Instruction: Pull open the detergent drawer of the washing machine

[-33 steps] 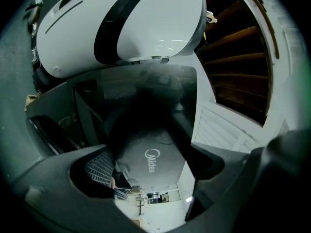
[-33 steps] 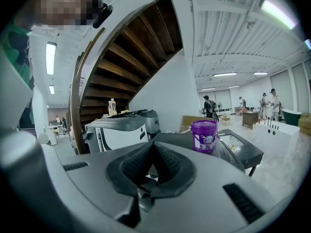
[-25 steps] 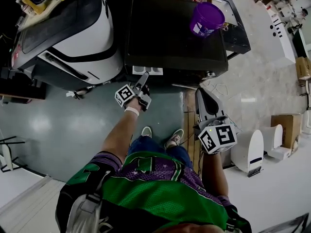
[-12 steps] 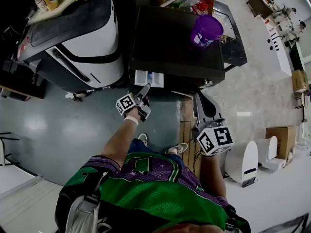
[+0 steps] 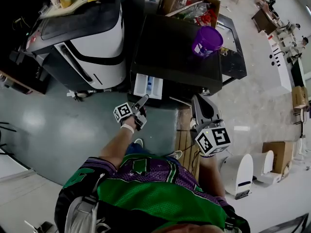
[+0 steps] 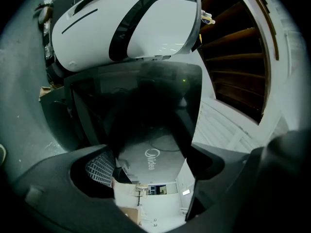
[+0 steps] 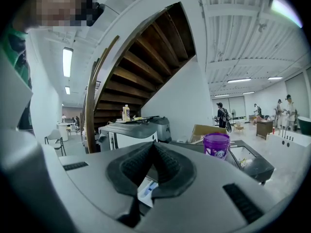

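The black washing machine (image 5: 175,42) stands ahead of me, and its white detergent drawer (image 5: 148,86) with a blue insert sticks out of the front at the left. My left gripper (image 5: 145,99) is at the drawer's front edge and is shut on it. In the left gripper view the grey drawer front (image 6: 151,155) with its logo sits between the dark jaws, beside a ribbed pad (image 6: 98,170). My right gripper (image 5: 196,98) hangs shut and empty to the right of the drawer, at the machine's front. Part of the drawer (image 7: 146,188) shows past its closed pads (image 7: 165,166).
A purple tub (image 5: 207,40) stands on the machine's top at the right. A white and black appliance (image 5: 92,28) stands close on the left and an open cardboard box (image 5: 187,1) behind. A wooden pallet (image 5: 187,140) lies by my feet, and white bins (image 5: 238,171) stand at the right.
The drawer has slid further out of the machine as my left gripper drew back toward me. The right gripper stayed beside it, still shut.
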`<state>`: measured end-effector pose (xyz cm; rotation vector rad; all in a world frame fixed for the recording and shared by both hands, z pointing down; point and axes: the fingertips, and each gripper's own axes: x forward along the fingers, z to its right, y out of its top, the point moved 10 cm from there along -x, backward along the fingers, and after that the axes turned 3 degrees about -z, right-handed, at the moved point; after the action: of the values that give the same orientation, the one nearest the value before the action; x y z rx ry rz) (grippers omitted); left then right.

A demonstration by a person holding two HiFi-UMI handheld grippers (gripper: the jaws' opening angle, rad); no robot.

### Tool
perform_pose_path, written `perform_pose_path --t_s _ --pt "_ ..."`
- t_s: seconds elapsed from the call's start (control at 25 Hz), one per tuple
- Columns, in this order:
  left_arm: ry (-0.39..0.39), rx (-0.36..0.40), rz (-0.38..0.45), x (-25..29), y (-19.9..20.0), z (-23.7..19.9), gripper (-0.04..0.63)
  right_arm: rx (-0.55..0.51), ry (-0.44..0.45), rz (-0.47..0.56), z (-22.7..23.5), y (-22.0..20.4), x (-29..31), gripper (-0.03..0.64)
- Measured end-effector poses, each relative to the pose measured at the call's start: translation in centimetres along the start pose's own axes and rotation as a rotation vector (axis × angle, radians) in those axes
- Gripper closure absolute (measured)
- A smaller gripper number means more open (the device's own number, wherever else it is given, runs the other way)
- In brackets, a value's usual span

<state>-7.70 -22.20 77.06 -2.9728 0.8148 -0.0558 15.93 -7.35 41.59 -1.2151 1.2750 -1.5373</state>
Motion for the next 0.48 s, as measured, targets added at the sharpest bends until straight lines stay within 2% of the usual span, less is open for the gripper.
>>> perform_pose_path --t_s 0.48 --pt "0.006 -0.005 -0.005 -1.3 -0.7 0.3 0.156 -0.014 0.056 0.016 0.3 0.5 -1.3 0.617"
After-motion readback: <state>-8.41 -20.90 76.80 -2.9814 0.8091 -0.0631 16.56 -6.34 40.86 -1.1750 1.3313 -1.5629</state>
